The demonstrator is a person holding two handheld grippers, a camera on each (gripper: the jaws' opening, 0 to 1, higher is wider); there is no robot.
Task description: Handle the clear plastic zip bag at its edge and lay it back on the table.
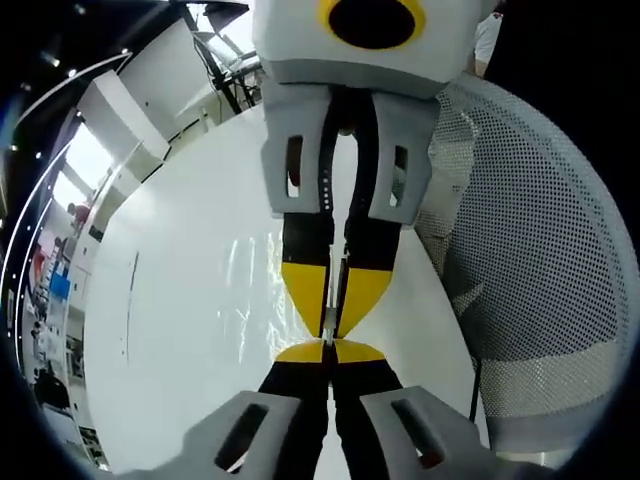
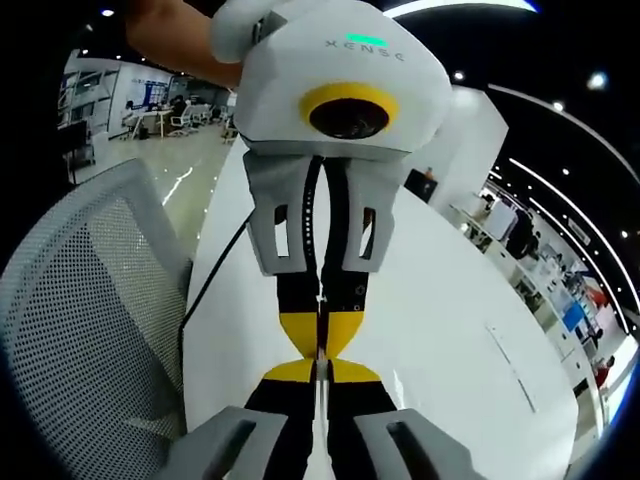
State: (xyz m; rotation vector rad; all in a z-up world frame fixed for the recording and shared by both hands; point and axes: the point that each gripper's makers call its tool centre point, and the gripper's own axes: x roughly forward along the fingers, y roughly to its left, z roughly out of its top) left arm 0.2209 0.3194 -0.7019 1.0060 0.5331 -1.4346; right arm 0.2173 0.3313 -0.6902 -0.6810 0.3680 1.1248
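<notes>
The clear zip bag (image 1: 262, 285) lies on the white table (image 1: 170, 330), its edge pinched between the two grippers, which meet tip to tip above it. The left gripper (image 1: 328, 352) is clenched on that edge; the right gripper (image 2: 320, 368) likewise (its jaws closed tight). A mesh chair (image 2: 85, 310) stands beside the table.

Left gripper view: I look along my left gripper (image 1: 328, 345) down at the white table (image 1: 170, 330), very close, with the mesh chair (image 1: 540, 280) on the far side of the right gripper (image 1: 335, 320) facing me.
Right gripper view: my right gripper (image 2: 320, 365) looks the opposite way, equally close, the mesh chair (image 2: 90, 300) left of the table (image 2: 450, 330).
Shared: both views share the table, the chair and the spot where the jaw tips meet nose to nose.
</notes>
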